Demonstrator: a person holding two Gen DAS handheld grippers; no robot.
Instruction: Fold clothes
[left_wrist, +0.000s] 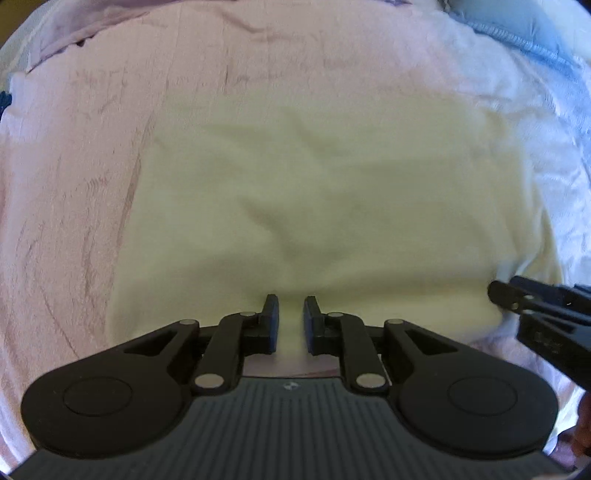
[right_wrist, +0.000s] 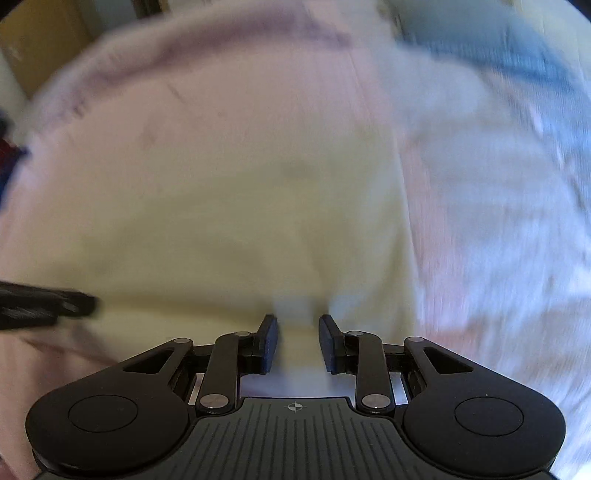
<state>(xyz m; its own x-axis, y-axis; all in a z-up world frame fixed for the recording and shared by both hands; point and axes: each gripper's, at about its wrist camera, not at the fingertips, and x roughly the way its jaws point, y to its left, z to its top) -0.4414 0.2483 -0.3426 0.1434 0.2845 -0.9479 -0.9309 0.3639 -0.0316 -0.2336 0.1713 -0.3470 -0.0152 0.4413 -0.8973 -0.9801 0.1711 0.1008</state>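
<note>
Left wrist: cream garment edge between left gripper fingers.

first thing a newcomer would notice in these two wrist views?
The pale yellow garment spread flat on the pink sheet fills the middle of both views. Both grippers sit at its near edge with a fold of yellow cloth between the jaws: the left gripper nearly closed on it, the right gripper with a wider gap, its view blurred. A blue-grey fabric lies at the far right.
</note>
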